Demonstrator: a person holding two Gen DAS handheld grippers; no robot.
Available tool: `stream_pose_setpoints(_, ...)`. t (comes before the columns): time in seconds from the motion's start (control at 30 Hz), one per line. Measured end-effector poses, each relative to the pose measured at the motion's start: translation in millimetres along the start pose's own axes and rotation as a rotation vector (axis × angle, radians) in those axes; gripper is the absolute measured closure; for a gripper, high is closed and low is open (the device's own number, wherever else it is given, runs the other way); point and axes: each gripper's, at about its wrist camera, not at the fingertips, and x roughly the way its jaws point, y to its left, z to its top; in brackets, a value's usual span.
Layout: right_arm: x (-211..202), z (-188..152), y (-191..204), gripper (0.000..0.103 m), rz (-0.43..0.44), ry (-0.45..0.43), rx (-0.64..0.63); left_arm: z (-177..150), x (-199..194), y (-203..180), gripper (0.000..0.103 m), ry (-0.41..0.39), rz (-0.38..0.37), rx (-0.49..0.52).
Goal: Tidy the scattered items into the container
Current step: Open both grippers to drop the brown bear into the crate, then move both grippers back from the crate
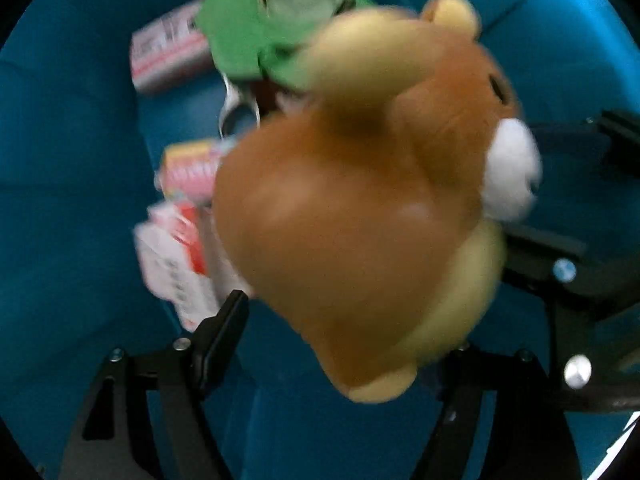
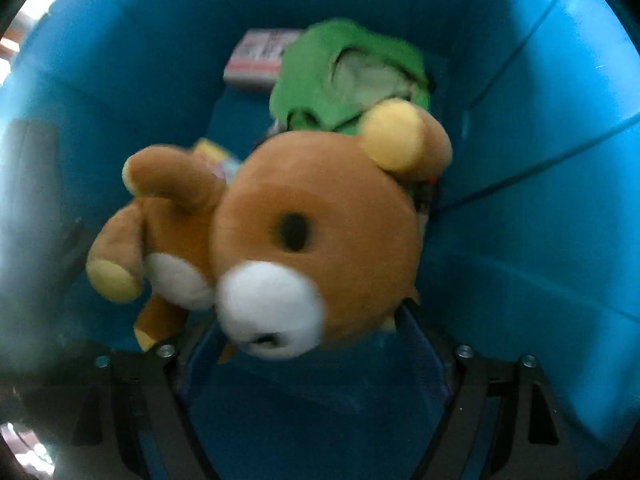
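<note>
A brown plush bear point(image 1: 360, 200) with a white muzzle hangs blurred inside the blue container point(image 1: 68, 168). It also fills the right wrist view point(image 2: 304, 236), head nearest the camera. My left gripper point(image 1: 340, 320) is open, its left finger point(image 1: 224, 320) clear of the bear and its right finger hidden behind the plush. My right gripper point(image 2: 304, 332) has its jaws spread wide, and the bear's head sits between its fingertips point(image 2: 404, 312). I cannot tell whether they pinch it. The right gripper's black frame point(image 1: 576, 280) shows at the right of the left wrist view.
On the container's floor lie a green cloth item point(image 1: 264, 28) point(image 2: 344, 76), a red-and-white box point(image 1: 168, 52) point(image 2: 260, 56), two more red-and-white packets point(image 1: 188, 172) point(image 1: 176, 264), and a metal ring point(image 1: 236, 112). Blue walls point(image 2: 540, 160) surround everything.
</note>
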Motion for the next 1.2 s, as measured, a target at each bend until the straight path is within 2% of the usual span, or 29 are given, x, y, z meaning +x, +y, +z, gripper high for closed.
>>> stream_pose_setpoints(0.1, 13.0, -15.3, 12.0, 0.021, -0.042, 0.058, -0.044, -4.5, 3.8, -3.1, 0.028, 0.02, 0.034, 0.013)
stream_pose_setpoints(0.33, -10.1, -27.3, 10.5, 0.021, -0.077, 0.015, -0.036, -15.2, -10.6, -9.3, 0.028, 0.0, 0.071, 0.023)
stream_pose_setpoints(0.47, -36.6, -43.2, 14.8, 0.02, -0.099, -0.026, -0.044, -32.7, -46.1, -12.7, 0.028, -0.077, 0.069, 0.031)
stream_pose_setpoints(0.5, -44.8, -48.0, 17.1, 0.017, -0.105, -0.042, -0.044, -39.5, -58.4, -13.2, 0.028, -0.102, 0.065, 0.028)
stream_pose_setpoints(0.53, -41.2, -37.3, 19.2, 0.013, -0.109, -0.053, -0.044, -46.1, -68.2, -14.1, 0.028, -0.122, 0.061, 0.023)
stream_pose_setpoints(0.57, -46.3, -37.2, 21.9, 0.006, -0.112, -0.069, -0.044, -53.9, -79.1, -14.7, 0.028, -0.143, 0.058, 0.023)
stream_pose_setpoints(0.6, -51.9, -42.5, 26.0, 0.006, -0.114, -0.091, -0.043, -61.1, -89.9, -16.0, 0.028, -0.166, 0.056, 0.031)
stream_pose_setpoints(0.67, -60.5, -39.9, 36.1, 0.005, -0.128, -0.137, -0.048, -78.0, -111.1, -16.3, 0.028, -0.233, 0.058, 0.048)
stream_pose_setpoints(0.7, -70.7, -45.1, 41.0, 0.001, -0.139, -0.167, -0.05, -86.6, -118.1, -13.7, 0.028, -0.267, 0.056, 0.052)
stream_pose_setpoints(0.8, -97.0, -62.6, 49.2, 0.001, -0.154, -0.244, -0.034, -113.3, -142.6, -3.9, 0.028, -0.384, 0.075, 0.056)
stream_pose_setpoints(0.93, -127.9, -90.8, 68.6, 0.001, -0.184, -0.375, -0.042, -169.8, -177.2, 2.9, 0.028, -0.62, 0.148, 0.062)
stream_pose_setpoints(1.0, -142.3, -109.1, 84.9, 0.001, -0.191, -0.467, -0.049, -197.0, -187.5, 9.6, 0.021, -0.749, 0.174, 0.05)
stream_pose_setpoints(1.1, -153.2, -134.0, 110.1, 0.001, -0.17, -0.558, -0.06, -244.2, -205.3, 18.6, 0.014, -0.916, 0.187, 0.034)
stream_pose_setpoints(1.13, -154.6, -140.3, 117.0, 0.001, -0.171, -0.578, -0.055, -256.7, -208.4, 21.9, 0.012, -0.959, 0.195, 0.017)
stream_pose_setpoints(1.2, -156.1, -155.2, 135.1, 0.001, -0.184, -0.615, -0.023, -285.4, -213.1, 31.5, 0.0, -1.032, 0.191, -0.019)
